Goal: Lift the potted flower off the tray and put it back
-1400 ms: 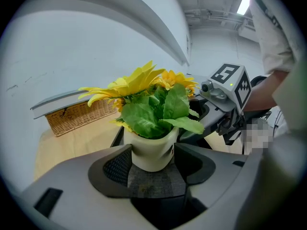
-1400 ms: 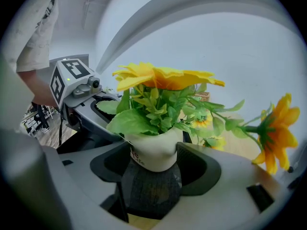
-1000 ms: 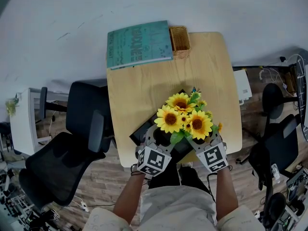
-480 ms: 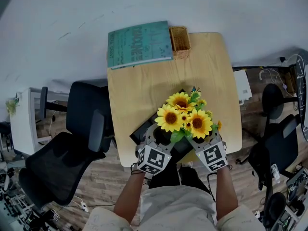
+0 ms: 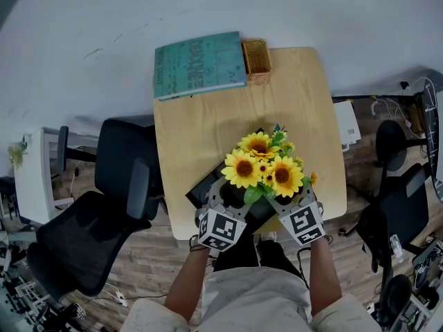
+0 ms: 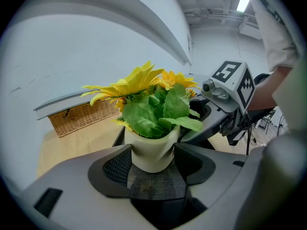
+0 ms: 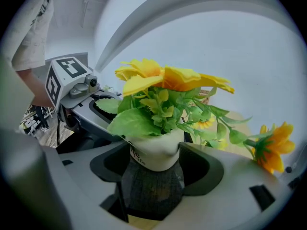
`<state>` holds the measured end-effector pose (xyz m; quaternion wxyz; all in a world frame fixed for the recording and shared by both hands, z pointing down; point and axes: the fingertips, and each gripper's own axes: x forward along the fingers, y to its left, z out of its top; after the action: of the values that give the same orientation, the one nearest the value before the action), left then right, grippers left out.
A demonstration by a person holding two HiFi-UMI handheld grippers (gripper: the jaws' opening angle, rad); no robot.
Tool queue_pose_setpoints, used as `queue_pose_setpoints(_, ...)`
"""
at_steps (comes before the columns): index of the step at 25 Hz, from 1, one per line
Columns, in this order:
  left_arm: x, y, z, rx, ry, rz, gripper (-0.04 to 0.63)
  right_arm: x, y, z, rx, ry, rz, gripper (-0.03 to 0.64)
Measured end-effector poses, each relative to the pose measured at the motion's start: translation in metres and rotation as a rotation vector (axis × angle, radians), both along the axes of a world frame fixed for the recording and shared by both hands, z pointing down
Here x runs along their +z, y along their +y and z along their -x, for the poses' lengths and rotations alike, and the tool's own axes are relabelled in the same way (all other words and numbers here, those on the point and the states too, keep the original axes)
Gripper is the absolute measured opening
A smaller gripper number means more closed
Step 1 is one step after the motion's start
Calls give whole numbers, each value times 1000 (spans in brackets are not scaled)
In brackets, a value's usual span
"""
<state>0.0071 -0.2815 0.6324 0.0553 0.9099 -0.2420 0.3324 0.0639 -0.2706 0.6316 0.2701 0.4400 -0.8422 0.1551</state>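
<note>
Potted flower (image 5: pixel 263 171) has yellow sunflower blooms (image 5: pixel 241 169), green leaves (image 6: pixel 158 111), a cream pot (image 6: pixel 151 152).

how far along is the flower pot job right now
Grasp looks done: the left gripper and right gripper are both shut on the white sunflower pot, denting its sides. In hand: the lift; whether the pot has cleared the black tray can't be told. Left: setting it back and letting go.
</note>
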Motion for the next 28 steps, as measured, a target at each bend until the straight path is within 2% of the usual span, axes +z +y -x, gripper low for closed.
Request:
queue_pose_setpoints(13, 1, 13, 6, -25, -26, -12, 282, 1, 10, 0, -4, 10, 0, 321)
queue_pose_setpoints(28, -15, 47, 18, -81, -25, -40, 282, -9, 50, 2, -30, 13, -10, 321)
